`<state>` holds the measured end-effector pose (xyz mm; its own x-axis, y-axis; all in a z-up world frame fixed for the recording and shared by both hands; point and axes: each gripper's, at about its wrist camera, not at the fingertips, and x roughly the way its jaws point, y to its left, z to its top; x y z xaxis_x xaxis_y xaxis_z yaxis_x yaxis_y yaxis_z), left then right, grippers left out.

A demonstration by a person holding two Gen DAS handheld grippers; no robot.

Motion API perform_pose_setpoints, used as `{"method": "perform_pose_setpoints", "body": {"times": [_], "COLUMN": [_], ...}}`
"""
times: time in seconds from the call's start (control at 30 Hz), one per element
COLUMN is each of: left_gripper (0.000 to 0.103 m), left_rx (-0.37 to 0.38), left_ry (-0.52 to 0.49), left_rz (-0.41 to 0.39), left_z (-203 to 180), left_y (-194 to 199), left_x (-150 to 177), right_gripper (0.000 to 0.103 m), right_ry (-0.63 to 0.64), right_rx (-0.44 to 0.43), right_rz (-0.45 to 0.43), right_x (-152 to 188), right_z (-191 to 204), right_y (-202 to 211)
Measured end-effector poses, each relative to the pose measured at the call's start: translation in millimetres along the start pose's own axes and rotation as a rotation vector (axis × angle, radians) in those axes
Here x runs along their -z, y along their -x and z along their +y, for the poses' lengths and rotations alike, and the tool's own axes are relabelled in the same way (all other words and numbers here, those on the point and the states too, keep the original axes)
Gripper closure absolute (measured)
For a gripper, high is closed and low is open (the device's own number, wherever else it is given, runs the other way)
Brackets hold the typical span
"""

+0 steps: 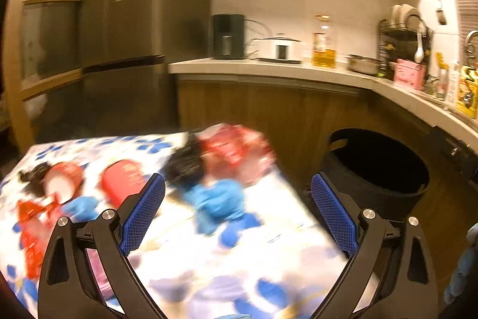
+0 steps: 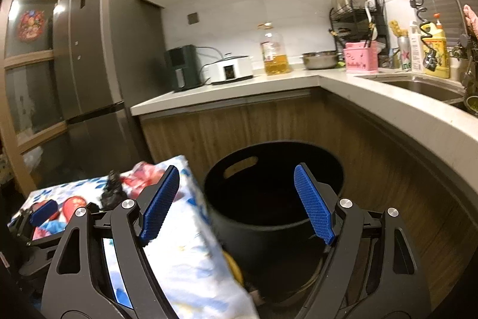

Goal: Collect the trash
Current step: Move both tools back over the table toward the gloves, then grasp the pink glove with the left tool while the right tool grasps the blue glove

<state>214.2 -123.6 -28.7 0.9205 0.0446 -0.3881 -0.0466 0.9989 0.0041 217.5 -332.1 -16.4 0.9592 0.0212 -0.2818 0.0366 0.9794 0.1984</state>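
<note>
Little looks collected so far: the red cups [image 1: 122, 180], crumpled blue glove [image 1: 219, 204] and red wrapper [image 1: 239, 151] lie on the floral-clothed worktop [image 1: 269, 244], and the black bin [image 2: 269, 199] beside it appears empty, though its inside is dark. The left gripper [image 1: 237, 199] and right gripper [image 2: 236, 196] hold nothing, jaws wide. Blur leaves the labels unreadable.

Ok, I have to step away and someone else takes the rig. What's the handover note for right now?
Left gripper: jaws open, empty, above the table.
Right gripper: jaws open, empty, facing the black bin.
Trash on the floral cloth: red cups, blue glove, red wrapper, black scrap.
The bin looks dark inside; contents unclear.
Left: pick each piece and drop it into the bin beside the table.
</note>
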Motion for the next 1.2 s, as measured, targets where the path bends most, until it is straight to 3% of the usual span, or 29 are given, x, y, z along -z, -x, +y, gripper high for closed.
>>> {"method": "perform_pose_setpoints", "body": {"times": [0.17, 0.3, 0.4, 0.57, 0.77, 0.97, 1.2], "left_gripper": [0.009, 0.009, 0.010, 0.014, 0.029, 0.049, 0.083], "left_rx": [-0.163, -0.219, -0.238, -0.177, -0.116, -0.107, -0.091], "left_ry": [0.013, 0.042, 0.022, 0.006, -0.029, -0.070, -0.055], "left_rz": [-0.017, -0.004, 0.023, 0.053, 0.121, 0.202, 0.279], "left_z": [47, 82, 96, 115, 118, 110, 114], "left_y": [24, 34, 35, 39, 23, 4, -11], "left_x": [24, 40, 47, 59, 65, 73, 80], "right_gripper": [0.025, 0.025, 0.025, 0.025, 0.025, 0.025, 0.025], "right_ry": [0.006, 0.006, 0.009, 0.025, 0.039, 0.057, 0.062], "right_rx": [-0.044, -0.079, -0.106, -0.140, -0.167, -0.170, -0.166], "right_rz": [0.016, 0.026, 0.040, 0.055, 0.065, 0.075, 0.096], "right_x": [14, 28, 38, 52, 58, 59, 63], "right_z": [22, 42, 59, 85, 105, 115, 119], "right_y": [9, 15, 19, 26, 29, 24, 14]}}
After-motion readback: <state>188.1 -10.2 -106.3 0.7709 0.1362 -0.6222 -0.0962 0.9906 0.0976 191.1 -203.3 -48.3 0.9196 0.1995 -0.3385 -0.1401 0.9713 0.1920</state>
